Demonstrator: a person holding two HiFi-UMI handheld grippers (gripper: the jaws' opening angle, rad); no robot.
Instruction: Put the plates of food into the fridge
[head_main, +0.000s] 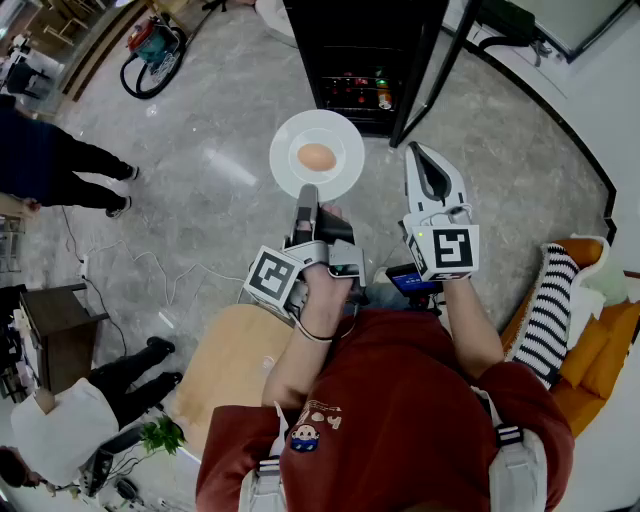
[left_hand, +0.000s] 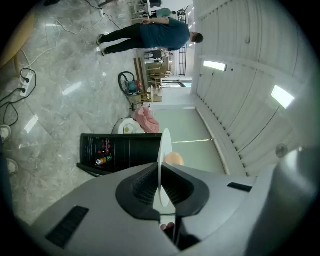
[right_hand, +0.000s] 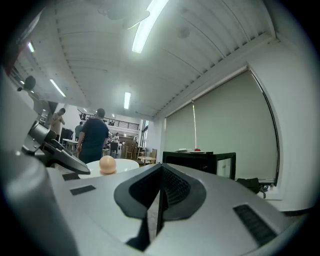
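The left gripper (head_main: 307, 197) holds in its jaws the rim of the white plate (head_main: 343, 135) with one round tan food piece (head_main: 316, 157), just before the open black fridge (head_main: 365, 70), while the right gripper (head_main: 428, 165) beside it has its jaws together, empty.

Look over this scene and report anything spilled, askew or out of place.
Nothing stands out. The left gripper holds the white plate level by its rim, and the round food sits near its middle with nothing spilled. The fridge ahead has its door open.
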